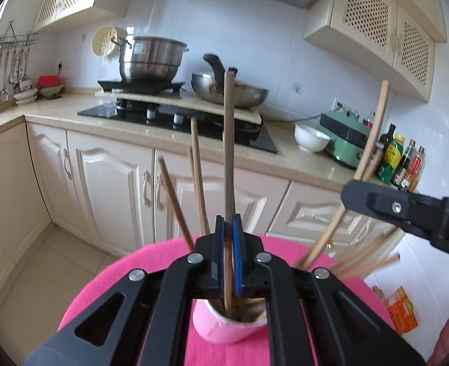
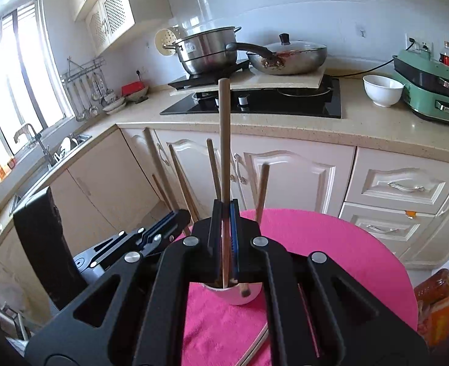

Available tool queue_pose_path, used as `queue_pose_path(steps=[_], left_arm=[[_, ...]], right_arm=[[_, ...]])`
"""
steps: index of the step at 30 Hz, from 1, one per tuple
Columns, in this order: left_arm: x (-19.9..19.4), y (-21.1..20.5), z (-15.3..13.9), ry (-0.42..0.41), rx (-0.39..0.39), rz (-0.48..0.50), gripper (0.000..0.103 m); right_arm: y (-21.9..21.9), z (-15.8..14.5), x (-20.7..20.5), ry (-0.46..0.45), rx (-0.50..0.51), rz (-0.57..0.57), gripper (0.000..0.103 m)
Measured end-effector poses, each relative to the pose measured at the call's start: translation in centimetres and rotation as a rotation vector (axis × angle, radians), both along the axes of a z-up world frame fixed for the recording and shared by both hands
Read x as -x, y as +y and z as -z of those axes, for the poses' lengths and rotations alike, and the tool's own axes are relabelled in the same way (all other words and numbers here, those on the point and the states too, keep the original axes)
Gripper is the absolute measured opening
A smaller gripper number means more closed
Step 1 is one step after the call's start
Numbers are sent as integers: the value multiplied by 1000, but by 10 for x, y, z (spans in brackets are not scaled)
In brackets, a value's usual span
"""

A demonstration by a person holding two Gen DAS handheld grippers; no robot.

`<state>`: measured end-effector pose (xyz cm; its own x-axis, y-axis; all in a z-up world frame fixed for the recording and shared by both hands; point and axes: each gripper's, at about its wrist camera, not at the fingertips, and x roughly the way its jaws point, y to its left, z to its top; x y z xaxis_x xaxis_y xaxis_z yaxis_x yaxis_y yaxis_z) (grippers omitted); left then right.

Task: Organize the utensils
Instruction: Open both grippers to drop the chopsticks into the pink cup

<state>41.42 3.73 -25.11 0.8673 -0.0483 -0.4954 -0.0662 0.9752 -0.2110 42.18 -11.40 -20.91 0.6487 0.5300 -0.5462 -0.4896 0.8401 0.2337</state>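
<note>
My left gripper (image 1: 228,228) is shut on a dark wooden chopstick (image 1: 229,140) that stands upright. Its lower end reaches into a pink cup (image 1: 221,329) just below the jaws. Other chopsticks (image 1: 175,204) lean out of that cup to the left. My right gripper (image 2: 224,213) is shut on a pale chopstick (image 2: 224,140), also upright, with its lower end in a white cup (image 2: 239,297). More chopsticks (image 2: 262,189) lean out of the white cup. Each gripper shows in the other's view: the right gripper (image 1: 351,193) at the right, the left gripper (image 2: 175,218) at the left.
Both cups stand on a round table under a pink cloth (image 2: 331,244). Behind it runs a counter (image 2: 377,128) with a hob, a steel pot (image 1: 151,58), a wok (image 1: 230,91), a white bowl (image 2: 381,90), a green appliance (image 2: 425,91) and bottles (image 1: 401,158). Orange packets (image 1: 403,309) lie on the floor at right.
</note>
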Motion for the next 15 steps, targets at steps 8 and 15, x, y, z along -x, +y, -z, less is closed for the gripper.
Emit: queue_pose_path(steps=[8,15], left_arm=[[11,-2,11,81,-9,20,6],[19,5,8,119,21,26,24]], right_arm=[[8,9,10,9,47,5,6],[7,11,13,15,59,33,6]])
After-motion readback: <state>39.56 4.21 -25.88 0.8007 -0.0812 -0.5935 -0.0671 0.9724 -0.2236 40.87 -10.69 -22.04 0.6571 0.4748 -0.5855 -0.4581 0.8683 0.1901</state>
